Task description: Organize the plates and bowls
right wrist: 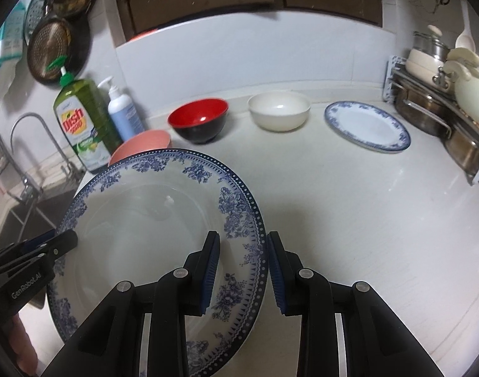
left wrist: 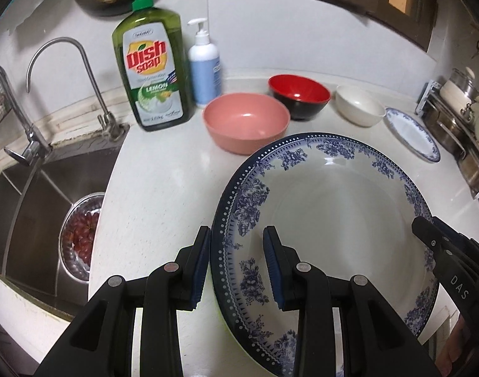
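Both grippers hold one large plate (left wrist: 333,194) by opposite rims.
Left gripper (left wrist: 238,264) and right gripper (right wrist: 242,275) jaws clench it; bare counter (right wrist: 349,207) lies right, before the small plate (right wrist: 366,125).

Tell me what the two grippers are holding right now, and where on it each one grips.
Both hold the large blue-patterned plate by opposite rims: left gripper on its left edge, right gripper on its right edge.
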